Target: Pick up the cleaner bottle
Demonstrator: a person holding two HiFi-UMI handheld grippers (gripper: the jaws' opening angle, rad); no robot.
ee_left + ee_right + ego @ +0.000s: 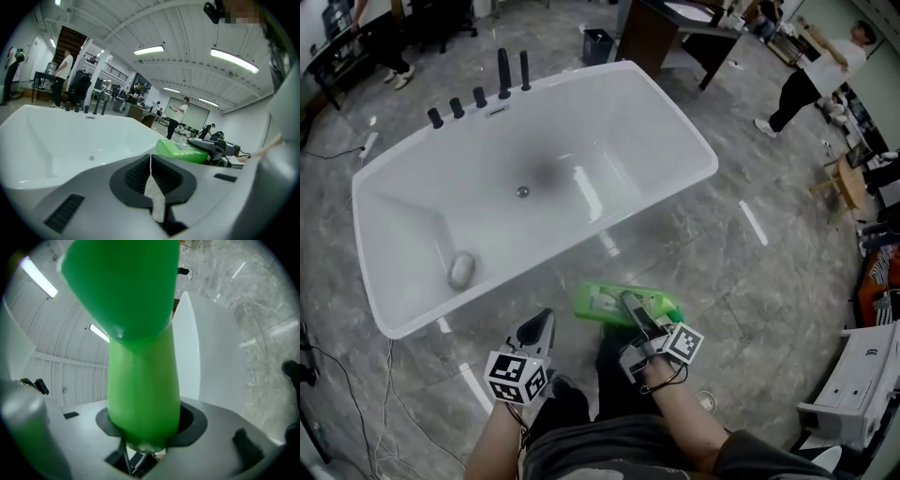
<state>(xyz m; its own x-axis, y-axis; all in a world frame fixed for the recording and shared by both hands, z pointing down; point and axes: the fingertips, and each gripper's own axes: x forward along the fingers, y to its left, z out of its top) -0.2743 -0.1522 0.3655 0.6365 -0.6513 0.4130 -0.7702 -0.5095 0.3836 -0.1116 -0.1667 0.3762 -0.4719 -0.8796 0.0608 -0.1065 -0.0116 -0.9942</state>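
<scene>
Right gripper (630, 305) has the green cleaner bottle (600, 304), no question. In the right gripper view its two dark pads (190, 425) press on either side of the bottle's narrower end, and the wider body fans out ahead of the jaws. From the head view the bottle lies roughly level, crosswise, held just in front of the white bathtub (675, 108) on its near side, by the long rim closest to the person.

Left gripper (544, 321) is alongside, also on the near side of the bathtub and a little further toward its rounded end. Its jaws are pressed together with nothing between them, ribbed pads (138, 174) meeting along a thin seam.

Inside the bathtub, a pale oval object (462, 270) rests on the slope at the rounded end, and the drain (523, 191) sits mid-floor. Black tap fittings (502, 75) stand in a row on the bathtub's far rim. Beyond the far corner there's a small black bin (597, 45), and well off to the side a person (811, 75) stands on the grey marble-look floor (750, 244).
</scene>
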